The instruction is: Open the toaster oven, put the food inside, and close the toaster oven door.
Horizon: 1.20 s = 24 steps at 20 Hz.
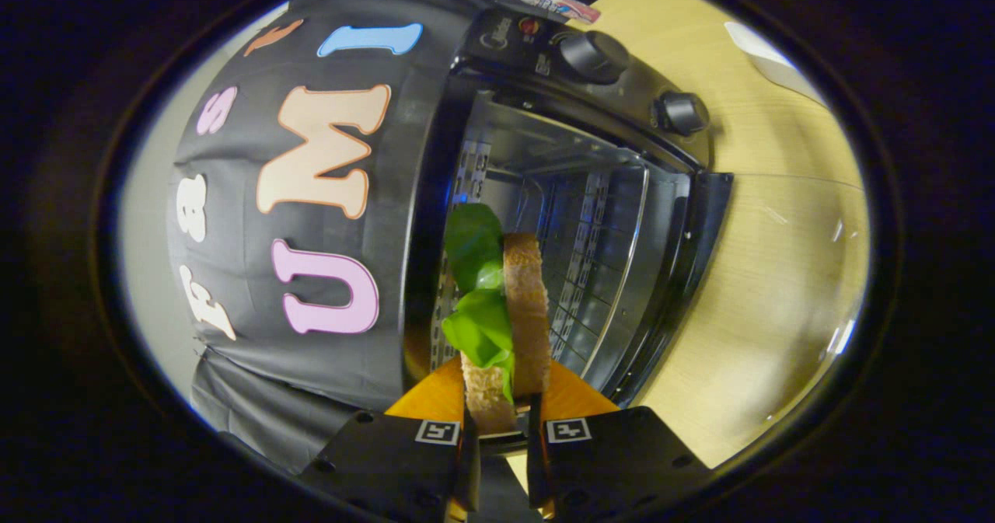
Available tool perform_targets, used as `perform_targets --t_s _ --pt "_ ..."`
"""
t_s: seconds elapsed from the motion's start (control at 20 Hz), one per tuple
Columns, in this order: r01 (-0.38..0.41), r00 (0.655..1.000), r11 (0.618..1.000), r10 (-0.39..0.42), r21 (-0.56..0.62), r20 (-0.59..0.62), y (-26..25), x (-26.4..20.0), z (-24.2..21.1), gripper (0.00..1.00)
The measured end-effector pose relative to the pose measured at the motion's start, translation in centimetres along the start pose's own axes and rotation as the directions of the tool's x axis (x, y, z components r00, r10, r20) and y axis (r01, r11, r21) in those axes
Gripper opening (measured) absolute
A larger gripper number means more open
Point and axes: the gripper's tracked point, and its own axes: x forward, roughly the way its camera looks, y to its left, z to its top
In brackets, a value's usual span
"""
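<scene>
My gripper (501, 430) is shut on a sandwich (509, 321) of two brown bread slices with green lettuce (476, 274) between them. The sandwich stands out ahead of the fingers, right at the mouth of the black toaster oven (560, 196). The oven's door (785, 274) is open and lies flat toward the wooden table, its glass showing the wood through it. Inside the oven I see a wire rack (598, 274) and shiny metal walls. Two round knobs (595, 55) sit on the control panel. The view is rolled to one side.
The oven stands on a light wooden table (777, 127). A small tube (553, 1) lies beyond the oven's panel, and a white object (769, 57) rests on the table farther off. The black cloth wall (311, 196) hangs close beside the oven.
</scene>
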Motion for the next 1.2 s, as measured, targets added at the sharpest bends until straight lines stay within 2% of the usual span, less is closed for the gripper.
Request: perform_targets --t_s 0.25,0.5,0.8,1.2 --pt "0.020 0.999 0.999 -0.021 -0.029 -0.042 -0.4 0.7 -0.9 0.31" --pt "0.119 0.992 0.986 -0.122 -0.113 -0.021 -2.8 -1.0 -0.8 0.62" --pt "0.137 0.990 0.983 -0.131 -0.120 0.061 -2.7 -3.5 1.1 0.99" --pt "0.208 0.978 0.963 -0.200 -0.170 0.065 -4.1 -6.6 1.0 0.99"
